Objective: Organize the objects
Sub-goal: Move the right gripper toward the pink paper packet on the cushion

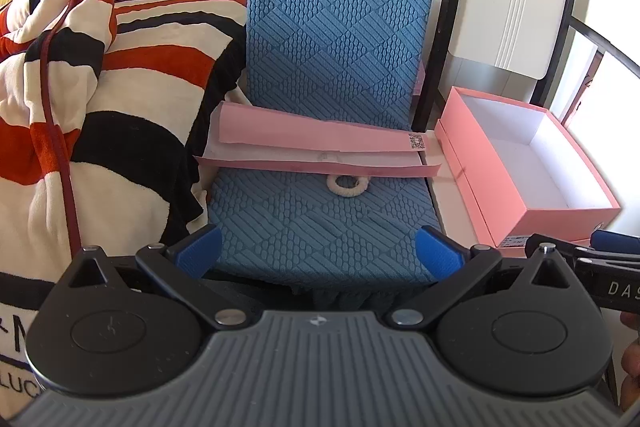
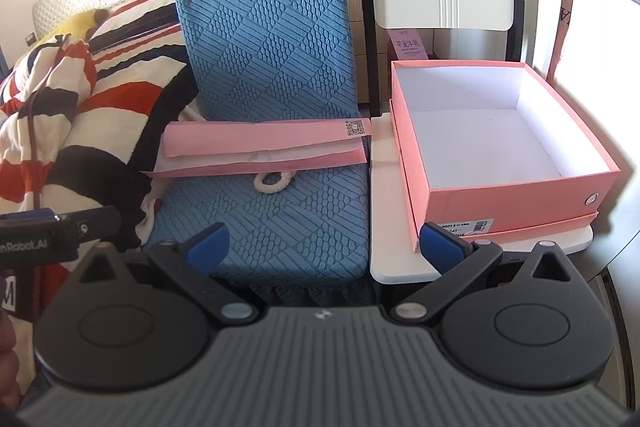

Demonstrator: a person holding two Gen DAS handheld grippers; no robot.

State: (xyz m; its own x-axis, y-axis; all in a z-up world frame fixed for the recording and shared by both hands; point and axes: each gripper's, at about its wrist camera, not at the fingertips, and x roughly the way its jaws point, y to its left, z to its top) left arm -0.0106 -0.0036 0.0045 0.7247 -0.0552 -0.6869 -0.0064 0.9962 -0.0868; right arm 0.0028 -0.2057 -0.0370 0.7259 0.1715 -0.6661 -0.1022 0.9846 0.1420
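Basically, both claws stood wide with nothing between the blue pads. Left gripper (image 1: 318, 251) sat low centre in the left wrist view, over the front edge of the blue textured fabric chair cover (image 1: 344, 39). Right gripper (image 2: 324, 247) sat low centre in the right wrist view, straddling the gap between that cover and the white chair seat (image 2: 382, 143).

The long pink paper sleeve with a QR sticker (image 1: 316, 135) lay across the blue seat at mid frame, against the backrest. The small cream fabric ring (image 1: 347, 183) lay just in front of it, touching its lower edge.

The open pink cardboard box with white inside (image 2: 516, 195) sat right of centre on the white seat, resting in its pink lid (image 2: 412, 195). The striped red, black and white blanket (image 1: 120, 87) filled the left side.
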